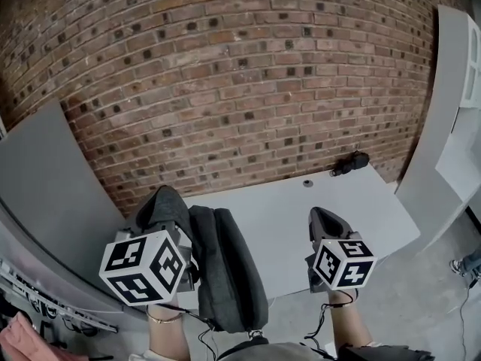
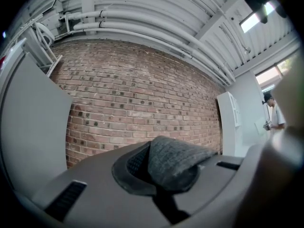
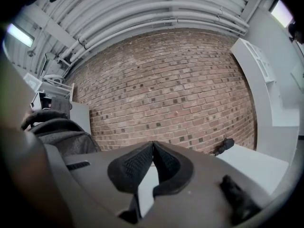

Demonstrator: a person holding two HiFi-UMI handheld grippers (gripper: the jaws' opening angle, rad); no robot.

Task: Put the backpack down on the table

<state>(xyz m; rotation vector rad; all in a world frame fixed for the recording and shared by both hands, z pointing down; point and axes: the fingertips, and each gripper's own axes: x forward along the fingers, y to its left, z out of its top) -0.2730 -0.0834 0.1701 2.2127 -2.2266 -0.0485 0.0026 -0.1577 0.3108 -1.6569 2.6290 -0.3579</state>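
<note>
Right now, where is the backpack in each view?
Head view: backpack lower centre, beside the left gripper.
Left gripper view: its grey fabric pinched between the jaws, bottom centre.
Right gripper view: left edge, mid-height.
Shared landmark: the brick wall.

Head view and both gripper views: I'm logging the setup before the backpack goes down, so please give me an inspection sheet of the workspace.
Surface: grey table, mostly bare.
Job's things: dark grey backpack at the table's near edge. Cannot tell whether it rests on the table.
Clutter: small black object at the far edge, and a small round item near it.
Grippers: left gripper shut on the backpack's fabric. Right gripper shut, holding nothing.
Cables: thin cords by the wrists.
Surroundings: brick wall, grey panel, and a person off to the right.
</note>
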